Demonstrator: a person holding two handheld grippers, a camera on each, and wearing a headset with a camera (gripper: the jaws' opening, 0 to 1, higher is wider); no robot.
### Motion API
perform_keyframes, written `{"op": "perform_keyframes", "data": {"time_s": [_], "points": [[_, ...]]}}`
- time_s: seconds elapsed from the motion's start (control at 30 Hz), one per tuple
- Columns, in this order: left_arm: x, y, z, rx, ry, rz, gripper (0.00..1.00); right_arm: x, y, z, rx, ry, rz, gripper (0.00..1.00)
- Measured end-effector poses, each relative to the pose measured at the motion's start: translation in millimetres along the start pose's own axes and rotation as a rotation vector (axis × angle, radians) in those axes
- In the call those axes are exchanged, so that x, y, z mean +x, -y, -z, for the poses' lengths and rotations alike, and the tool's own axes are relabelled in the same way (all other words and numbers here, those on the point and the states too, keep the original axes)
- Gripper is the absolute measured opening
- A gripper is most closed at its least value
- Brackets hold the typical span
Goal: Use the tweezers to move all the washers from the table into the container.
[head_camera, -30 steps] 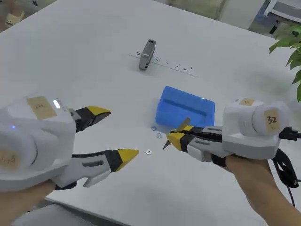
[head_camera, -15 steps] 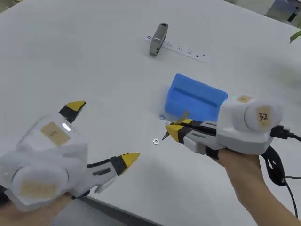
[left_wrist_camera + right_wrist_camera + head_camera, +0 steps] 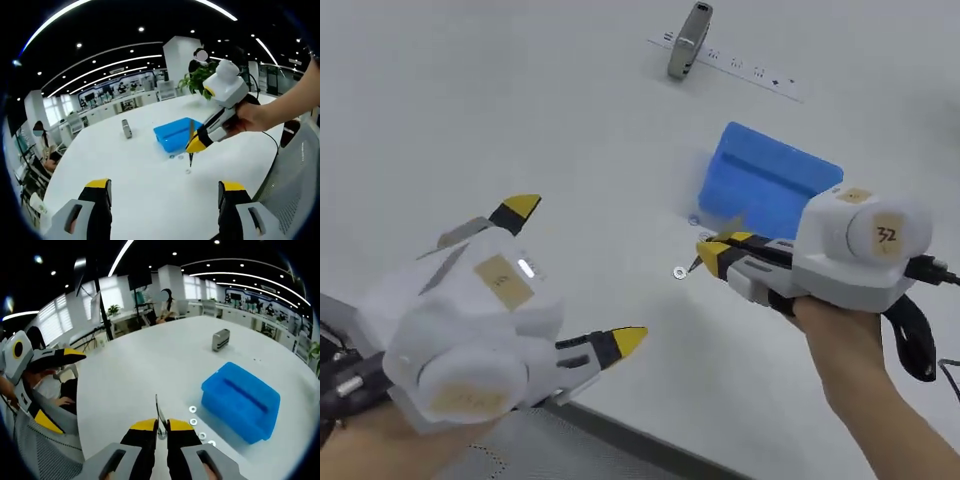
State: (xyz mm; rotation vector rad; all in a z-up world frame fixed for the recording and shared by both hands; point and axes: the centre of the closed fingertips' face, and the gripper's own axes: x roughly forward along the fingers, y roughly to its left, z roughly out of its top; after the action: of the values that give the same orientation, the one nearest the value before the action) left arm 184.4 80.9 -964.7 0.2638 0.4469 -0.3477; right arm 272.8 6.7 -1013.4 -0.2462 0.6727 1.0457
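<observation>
The number "32" is handwritten on a tan sticker (image 3: 886, 236) at the rounded rear of the right hand-held gripper (image 3: 712, 250). Tan labels (image 3: 502, 282) on the left hand-held gripper (image 3: 577, 272) are too blurred to read.

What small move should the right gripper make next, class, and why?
Probably lower the tweezers onto the washer. The right gripper is shut on the tweezers, and their tip points just beside that washer on the table, close to the blue container.
</observation>
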Motion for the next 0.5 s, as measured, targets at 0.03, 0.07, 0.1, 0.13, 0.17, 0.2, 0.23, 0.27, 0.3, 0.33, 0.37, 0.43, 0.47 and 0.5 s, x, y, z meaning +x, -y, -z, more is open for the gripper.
{"op": "perform_keyframes", "data": {"time_s": [0.03,0.07,0.1,0.13,0.17,0.2,0.23,0.27,0.3,0.33,0.37,0.43,0.47,0.5], "points": [[0.5,-0.7,1.6,-0.006,-0.005,0.001,0.9,1.5,0.8,0.0,0.005,0.002,0.003,0.03],[0.5,-1.1,2.3,-0.01,-0.008,0.0,0.9,1.7,0.0,-0.8,0.01,0.004,0.002,0.03],[0.7,-1.6,2.6,-0.012,-0.009,-0.001,0.9,2.5,-0.3,-0.9,0.013,0.005,0.001,0.03],[0.7,-2.0,2.9,-0.017,-0.009,0.0,0.9,4.2,-0.4,-0.9,0.016,0.005,0.003,0.04],[0.8,-2.3,3.4,-0.021,-0.01,-0.001,0.9,6.1,-0.7,-0.6,0.016,0.004,0.002,0.04],[1.0,-2.4,3.9,-0.022,-0.012,-0.001,0.9,7.3,-0.9,-0.2,0.017,0.001,0.002,0.04],[1.2,-2.6,4.6,-0.023,-0.015,-0.001,0.9,8.0,-1.0,0.2,0.016,0.0,0.004,0.04],[1.4,-2.7,5.3,-0.022,-0.018,-0.002,0.9,9.2,-0.4,0.9,0.011,0.0,0.008,0.04],[1.6,-2.4,5.8,-0.021,-0.02,0.0,0.9,10.1,-0.3,1.8,0.011,-0.005,0.007,0.04],[1.9,-2.1,6.6,-0.021,-0.024,0.002,0.9,10.8,-0.4,2.9,0.011,-0.009,0.009,0.04],[1.9,-1.9,6.6,-0.02,-0.025,0.002,0.9,10.9,-0.3,3.3,0.009,-0.009,0.01,0.04],[2.2,-1.9,7.6,-0.013,-0.031,0.002,0.89,11.9,2.1,7.1,-0.003,-0.021,0.014,0.04],[2.3,-1.7,8.1,-0.012,-0.034,0.002,0.89,11.7,2.3,5.7,0.002,-0.013,0.015,0.04],[2.5,-1.0,8.7,-0.008,-0.038,0.005,0.89,11.9,2.3,5.9,0.008,-0.014,0.012,0.04]]}}
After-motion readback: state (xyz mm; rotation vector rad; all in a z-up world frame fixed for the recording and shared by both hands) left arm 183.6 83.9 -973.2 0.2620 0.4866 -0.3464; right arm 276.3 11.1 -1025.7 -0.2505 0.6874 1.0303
